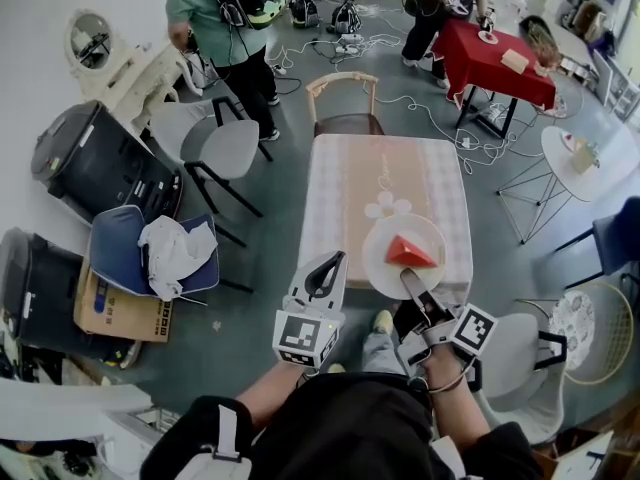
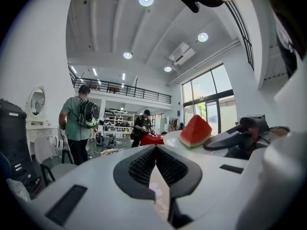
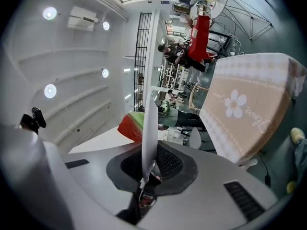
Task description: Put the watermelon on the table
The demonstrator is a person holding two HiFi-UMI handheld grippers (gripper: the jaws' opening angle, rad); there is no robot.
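A red wedge of watermelon (image 1: 410, 252) lies on a white plate (image 1: 375, 253) over the near end of the table (image 1: 345, 188), which wears a beige flowered cloth. My right gripper (image 1: 408, 278) is shut on the plate's near rim. In the right gripper view the plate (image 3: 149, 80) runs edge-on into the jaws, with the watermelon (image 3: 130, 127) to its left and the table (image 3: 249, 104) to its right. My left gripper (image 1: 338, 258) hovers left of the plate, its tips together and nothing held. The left gripper view shows the watermelon (image 2: 195, 131) up to the right.
A wooden chair (image 1: 345, 98) stands at the table's far end and a grey chair (image 1: 215, 143) to its left. A blue chair with white cloth (image 1: 150, 253) and a cardboard box (image 1: 120, 313) sit near left. Two people (image 1: 225, 28) (image 1: 440, 8), a red table (image 1: 495, 58) and floor cables lie beyond.
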